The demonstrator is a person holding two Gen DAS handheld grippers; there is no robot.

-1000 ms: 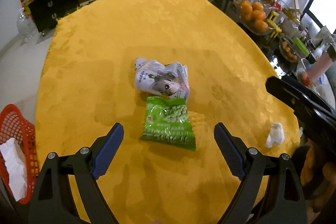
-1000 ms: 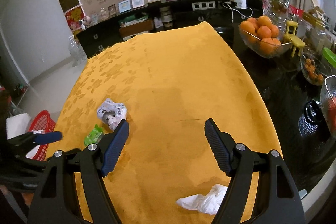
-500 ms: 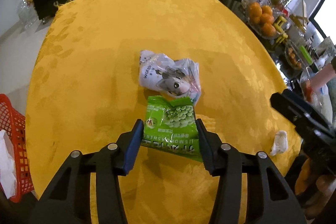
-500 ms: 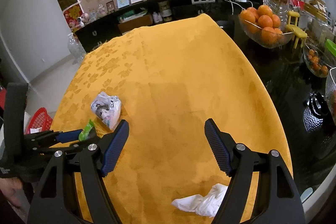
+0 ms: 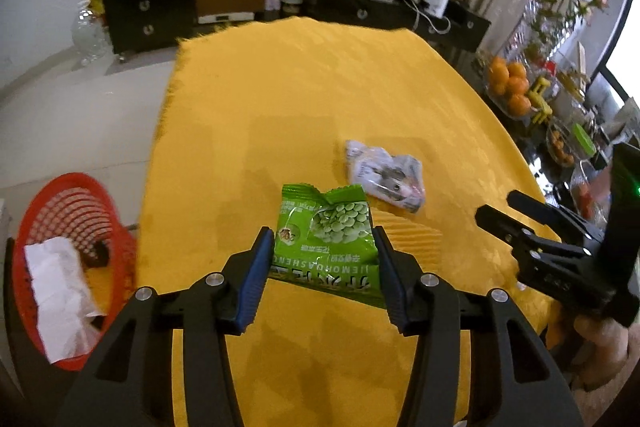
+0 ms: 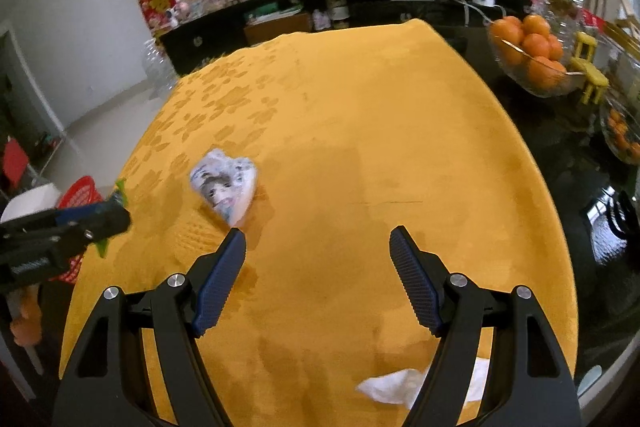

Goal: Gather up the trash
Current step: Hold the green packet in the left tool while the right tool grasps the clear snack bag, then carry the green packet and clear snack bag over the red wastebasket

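Left gripper [image 5: 324, 263]: jaws now pinching crinkled green pea-snack packet [image 5: 328, 243], newly raised off bench; binning next. Right gripper [image 6: 318, 279]: jaws spread.

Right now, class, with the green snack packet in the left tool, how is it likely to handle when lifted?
The green snack packet looks thin and crinkled, so probably floppy and light. Held between the left tool pads, its glossy film may slip.

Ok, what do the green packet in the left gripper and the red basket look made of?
Green packet: thin glossy plastic film, by its sheen, creases and serrated top edge; printed. Red basket: apparently moulded plastic, uniform red with a slotted lattice wall. Left gripper is shut on the packet.
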